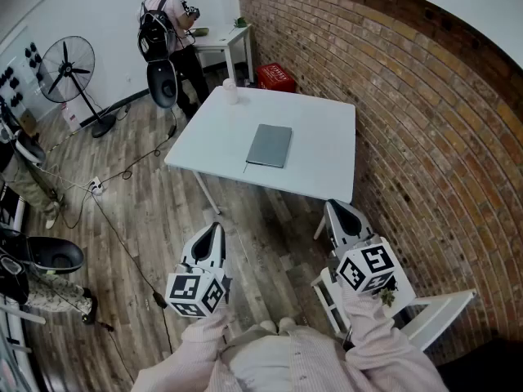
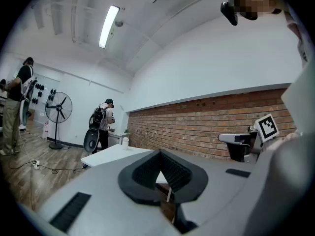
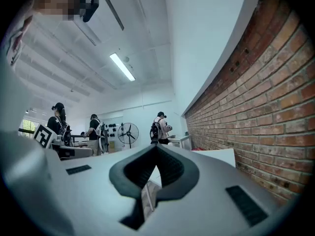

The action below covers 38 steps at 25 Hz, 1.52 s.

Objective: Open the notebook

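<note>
A: Any containers out front?
B: Counted two. One small white cup (image 1: 230, 93) on the far-left corner of the bench (image 1: 323, 137), well ahead of the left hand-held gripper (image 1: 214, 230); can't tell the contents. One red crate (image 1: 276, 77) on the floor past the bench, contents not readable either.
A: And the notebook?
B: Just one notebook (image 1: 270, 145), grey, shut, lying flat mid-bench, ahead of and between the left hand-held gripper and the right hand-held gripper (image 1: 340, 212), well apart from each.
A: Jaws?
B: Both clenched, nothing pinched in either. Held level, short of the bench's near edge.
</note>
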### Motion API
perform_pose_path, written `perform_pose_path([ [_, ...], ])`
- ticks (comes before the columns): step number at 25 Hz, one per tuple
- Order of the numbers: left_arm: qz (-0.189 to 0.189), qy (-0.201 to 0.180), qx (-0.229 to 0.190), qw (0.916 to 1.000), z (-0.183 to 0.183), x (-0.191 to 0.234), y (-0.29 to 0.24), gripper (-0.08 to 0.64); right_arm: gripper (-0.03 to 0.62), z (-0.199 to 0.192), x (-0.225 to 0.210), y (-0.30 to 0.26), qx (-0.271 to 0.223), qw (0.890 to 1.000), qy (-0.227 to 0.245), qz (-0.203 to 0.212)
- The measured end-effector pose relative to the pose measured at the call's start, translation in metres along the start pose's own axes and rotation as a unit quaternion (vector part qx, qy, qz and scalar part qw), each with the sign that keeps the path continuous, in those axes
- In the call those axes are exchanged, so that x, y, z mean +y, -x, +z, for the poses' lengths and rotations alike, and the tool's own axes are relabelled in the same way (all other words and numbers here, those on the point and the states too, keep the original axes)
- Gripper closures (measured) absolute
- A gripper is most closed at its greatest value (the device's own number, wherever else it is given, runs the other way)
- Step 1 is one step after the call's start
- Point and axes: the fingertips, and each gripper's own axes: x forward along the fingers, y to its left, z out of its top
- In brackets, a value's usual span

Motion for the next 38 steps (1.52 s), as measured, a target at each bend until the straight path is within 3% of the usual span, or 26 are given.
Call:
perform_pose_path([
  [9,0.008,0.001,0.002,1.0,-0.003,0.001,-0.01,0.568,0.589,-0.005,-0.02,-0.009,0.001,1.0,-0.025,0.01],
  [17,0.02,0.01,-0.001,0.9997,-0.004,-0.002,-0.025,0.568,0.583,-0.022,-0.034,-0.022,0.024,0.999,-0.01,0.028],
  [21,0.021,0.015,0.002,0.9997,-0.009,-0.009,-0.031,0.568,0.5,-0.028,-0.042,-0.026,0.029,0.999,-0.022,0.03],
  [27,0.02,0.021,0.017,0.9994,-0.023,-0.023,-0.037,0.568,0.451,-0.036,-0.052,-0.029,0.034,0.998,-0.035,0.029],
  [38,0.011,0.023,0.043,0.9987,-0.033,0.0,-0.072,0.568,0.432,-0.05,-0.055,-0.073,0.052,0.997,-0.053,0.025],
])
